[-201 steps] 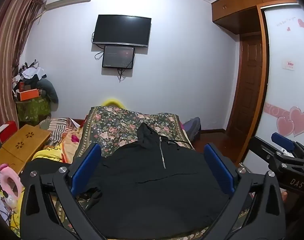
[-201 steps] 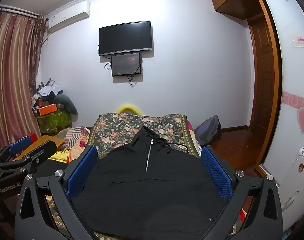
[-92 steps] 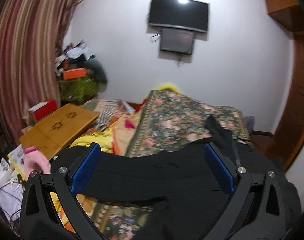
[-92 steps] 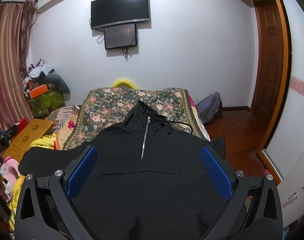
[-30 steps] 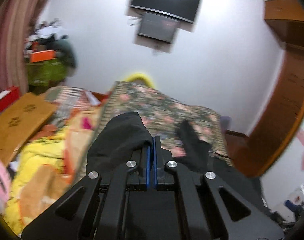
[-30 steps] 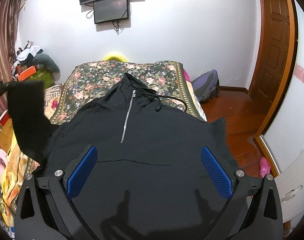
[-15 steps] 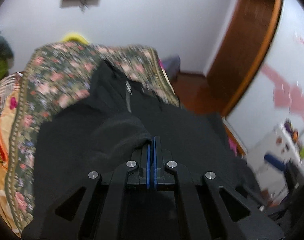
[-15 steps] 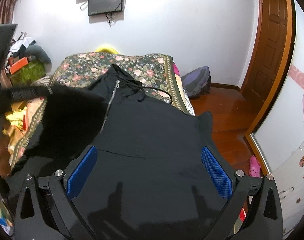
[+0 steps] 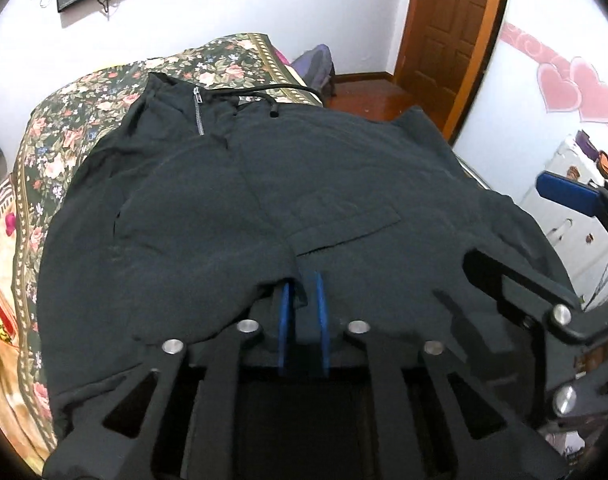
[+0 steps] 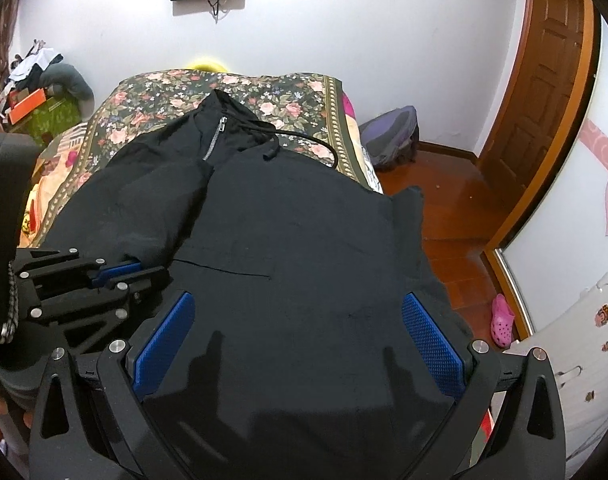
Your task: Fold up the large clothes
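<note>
Since a second ago the left sleeve (image 9: 208, 216) of the black hooded jacket (image 10: 304, 248) has been carried off the bed's left side and now lies folded across the jacket's front, its cuff end reaching the middle of the chest. Holding that cuff, the left gripper (image 9: 303, 300) has just been parting its jaws: a narrow gap shows between the blue pads (image 9: 284, 312), and the cuff's edge sits in it, loose rather than pinched. From the right wrist view the same gripper (image 10: 116, 270) lies low on the jacket's left half, at the folded sleeve's end.

Spread over the flowered bedspread (image 10: 152, 92), the jacket has its hood and zip (image 10: 214, 140) towards the far wall, with a drawcord (image 10: 316, 144) trailing to the right. Nearer the camera, the right gripper (image 10: 300, 332) hovers above the lower front with its jaws released wide and nothing between them; in the left wrist view it shows at the right edge (image 9: 576, 196). Further right, the other sleeve (image 10: 408, 208) hangs over the bed's edge above the wooden floor (image 10: 456, 208)
</note>
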Action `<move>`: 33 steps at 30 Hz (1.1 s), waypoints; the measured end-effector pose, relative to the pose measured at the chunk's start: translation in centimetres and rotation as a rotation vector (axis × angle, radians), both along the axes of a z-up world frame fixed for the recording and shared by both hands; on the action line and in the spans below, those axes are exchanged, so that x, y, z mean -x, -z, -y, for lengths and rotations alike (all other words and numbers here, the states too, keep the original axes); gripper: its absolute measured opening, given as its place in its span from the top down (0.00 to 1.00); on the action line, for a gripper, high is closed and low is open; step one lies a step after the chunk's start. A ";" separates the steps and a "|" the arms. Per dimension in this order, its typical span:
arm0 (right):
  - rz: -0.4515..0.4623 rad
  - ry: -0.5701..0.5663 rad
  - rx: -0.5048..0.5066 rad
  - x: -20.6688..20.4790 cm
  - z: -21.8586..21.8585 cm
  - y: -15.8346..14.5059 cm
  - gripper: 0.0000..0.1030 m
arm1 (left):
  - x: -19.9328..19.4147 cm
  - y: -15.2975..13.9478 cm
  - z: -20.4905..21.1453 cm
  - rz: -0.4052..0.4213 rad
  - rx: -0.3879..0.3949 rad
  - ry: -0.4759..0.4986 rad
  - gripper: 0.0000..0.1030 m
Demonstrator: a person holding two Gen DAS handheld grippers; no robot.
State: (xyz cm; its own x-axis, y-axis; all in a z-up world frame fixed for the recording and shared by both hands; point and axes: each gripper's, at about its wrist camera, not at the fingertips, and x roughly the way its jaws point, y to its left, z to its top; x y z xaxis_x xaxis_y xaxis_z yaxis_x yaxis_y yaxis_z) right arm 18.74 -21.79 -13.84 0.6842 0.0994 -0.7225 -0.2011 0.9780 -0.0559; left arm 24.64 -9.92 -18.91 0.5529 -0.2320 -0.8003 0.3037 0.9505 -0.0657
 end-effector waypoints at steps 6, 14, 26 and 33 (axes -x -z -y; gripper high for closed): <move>0.025 -0.052 -0.026 0.0 -1.3 -1.5 0.00 | 1.3 -3.1 -3.7 0.058 0.020 -0.047 0.44; 0.040 -0.218 0.028 -0.7 -6.4 -2.0 0.00 | 2.8 -5.9 -12.9 0.170 -0.031 -0.246 0.34; -0.109 -0.502 0.161 -2.9 -16.6 2.4 0.05 | 6.2 -3.8 -21.5 0.142 -0.100 -0.440 0.34; -0.186 -0.529 0.302 -4.2 -19.3 6.1 0.26 | 6.6 -2.1 -22.1 0.110 -0.099 -0.444 0.34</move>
